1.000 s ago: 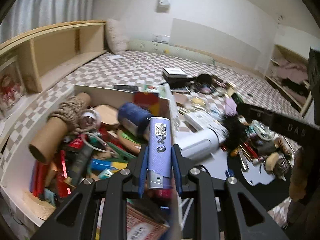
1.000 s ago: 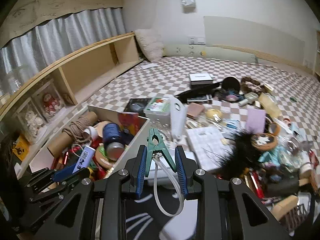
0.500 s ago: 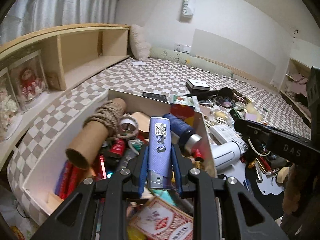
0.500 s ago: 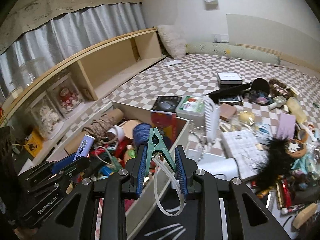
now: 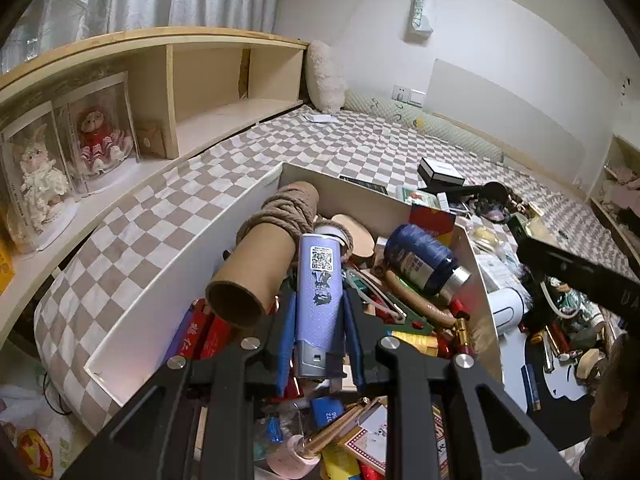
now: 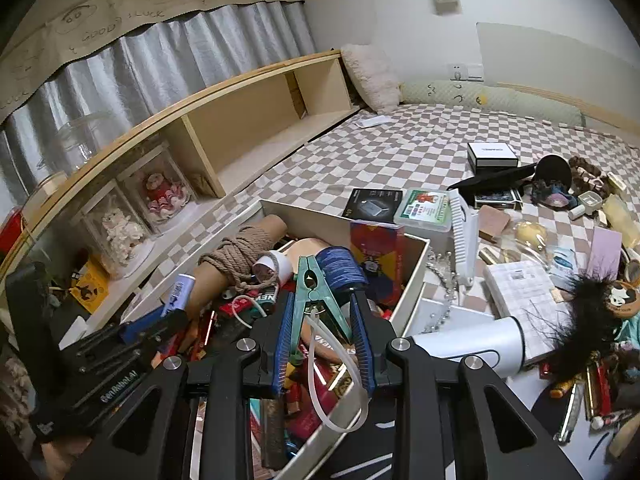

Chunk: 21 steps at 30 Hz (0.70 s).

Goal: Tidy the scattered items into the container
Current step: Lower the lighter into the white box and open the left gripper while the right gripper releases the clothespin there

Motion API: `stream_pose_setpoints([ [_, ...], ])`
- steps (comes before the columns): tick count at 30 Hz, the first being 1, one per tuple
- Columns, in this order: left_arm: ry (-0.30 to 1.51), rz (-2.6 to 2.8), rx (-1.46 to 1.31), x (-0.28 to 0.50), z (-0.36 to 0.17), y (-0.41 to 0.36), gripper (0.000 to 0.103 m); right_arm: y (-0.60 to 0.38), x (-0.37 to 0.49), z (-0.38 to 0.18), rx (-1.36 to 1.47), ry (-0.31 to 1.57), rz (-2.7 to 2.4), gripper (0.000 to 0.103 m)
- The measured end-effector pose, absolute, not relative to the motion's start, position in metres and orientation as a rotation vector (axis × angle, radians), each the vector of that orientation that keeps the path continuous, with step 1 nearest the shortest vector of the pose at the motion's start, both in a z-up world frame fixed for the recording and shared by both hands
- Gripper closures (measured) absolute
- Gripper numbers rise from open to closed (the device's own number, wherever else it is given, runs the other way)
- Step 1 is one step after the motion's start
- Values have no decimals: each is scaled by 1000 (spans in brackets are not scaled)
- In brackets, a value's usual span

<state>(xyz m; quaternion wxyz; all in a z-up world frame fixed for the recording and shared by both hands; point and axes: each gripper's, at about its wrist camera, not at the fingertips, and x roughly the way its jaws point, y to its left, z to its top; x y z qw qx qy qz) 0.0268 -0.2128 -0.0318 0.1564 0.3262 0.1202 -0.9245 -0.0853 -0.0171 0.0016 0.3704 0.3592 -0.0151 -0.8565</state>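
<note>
Over the white box point(image 6: 416, 280): both grippers loaded.
Left gripper point(image 5: 318, 320) clamped on purple tube point(image 5: 320, 296); right gripper point(image 6: 322, 332) clamped on green clip point(image 6: 314, 300); both items held above the box's cluttered contents.

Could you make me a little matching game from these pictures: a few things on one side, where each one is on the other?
Things:
1. purple tube
2. green clip
3. rope-wound cardboard roll
4. white comb

Places:
A. lying in the box
B. in the right tool
C. on the checked cover, outside the box
D. in the left tool

Pairs: 1-D, 2-B, 3-A, 4-C
</note>
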Motion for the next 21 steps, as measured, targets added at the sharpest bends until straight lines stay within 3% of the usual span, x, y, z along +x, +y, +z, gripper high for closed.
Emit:
stream_pose_setpoints([
  [21,293,-2695,920,42,-23,-205,80,-42,-65,-2,911,-20,-2110,73],
])
